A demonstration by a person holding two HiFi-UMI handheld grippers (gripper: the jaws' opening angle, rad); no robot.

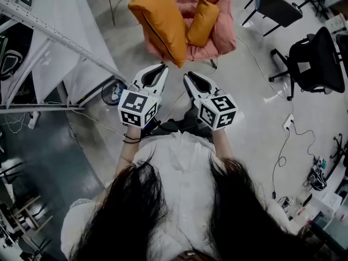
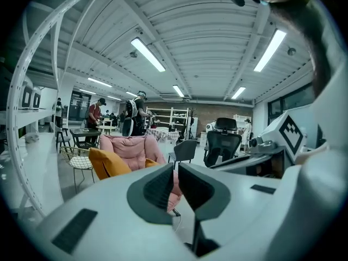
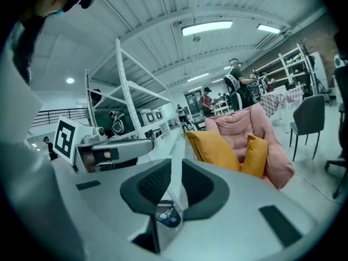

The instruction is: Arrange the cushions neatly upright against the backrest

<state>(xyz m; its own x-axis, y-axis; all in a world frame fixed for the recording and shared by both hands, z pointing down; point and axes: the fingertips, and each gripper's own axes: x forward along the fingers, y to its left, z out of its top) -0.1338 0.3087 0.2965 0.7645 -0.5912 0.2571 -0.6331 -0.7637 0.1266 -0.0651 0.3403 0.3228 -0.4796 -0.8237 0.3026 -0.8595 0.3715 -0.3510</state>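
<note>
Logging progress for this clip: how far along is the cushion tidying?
Done: small cushion and large cushion stand on the armchair. In hand: nothing; left gripper and right gripper hang empty, short of it. Remaining: large cushion looks tilted; maybe straighten.

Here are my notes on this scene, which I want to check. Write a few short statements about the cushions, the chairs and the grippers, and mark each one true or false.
1. The large cushion and the small cushion are both on the pink chair. True.
2. The left gripper holds a cushion. False: its jaws are shut on nothing, short of the chair.
3. In the head view, the large cushion is left of the small one. True.
4. In the head view, the black office chair stands left of the pink chair. False: it stands to the right.
</note>
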